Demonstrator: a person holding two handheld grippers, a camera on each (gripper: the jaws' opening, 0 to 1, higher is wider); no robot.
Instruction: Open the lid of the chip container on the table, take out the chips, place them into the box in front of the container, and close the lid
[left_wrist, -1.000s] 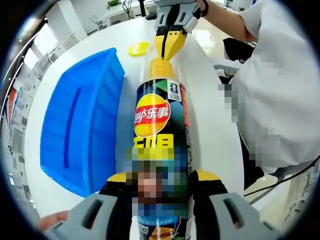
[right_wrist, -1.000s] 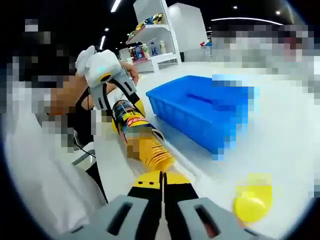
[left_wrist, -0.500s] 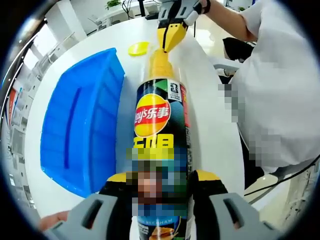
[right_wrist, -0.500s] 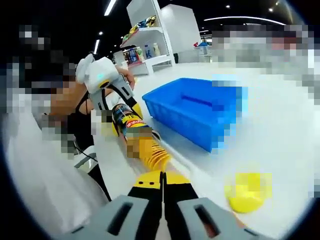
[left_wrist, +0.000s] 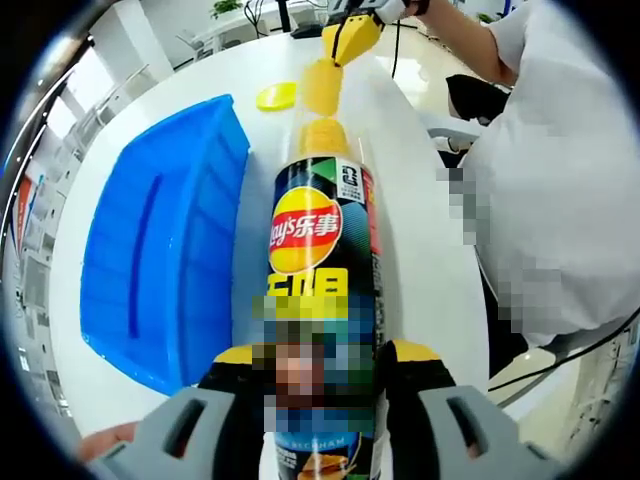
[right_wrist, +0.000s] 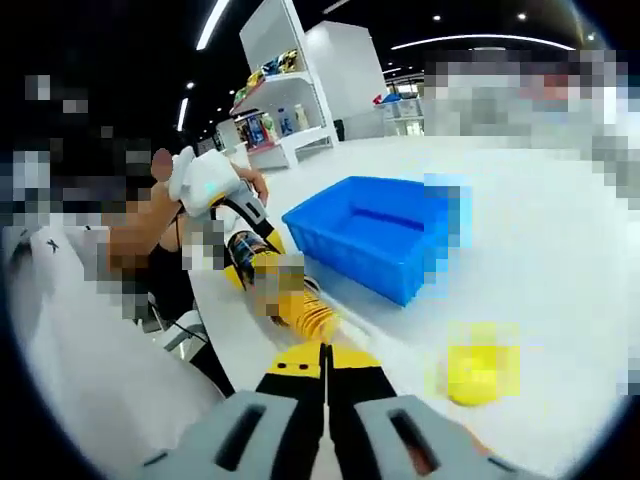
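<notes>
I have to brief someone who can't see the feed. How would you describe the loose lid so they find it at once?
Start at the big blue box on the white table. Just past its far corner, near the chip container's open mouth, lies the lid. It is the one small flat yellow disc lying alone on the tabletop, held by no gripper.

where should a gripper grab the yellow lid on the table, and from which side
Take the yellow lid by its rim, coming from above and pinching across one edge. It lies flat on the white table, a thin disc apart from the blue box, so only its edge offers purchase.
</notes>
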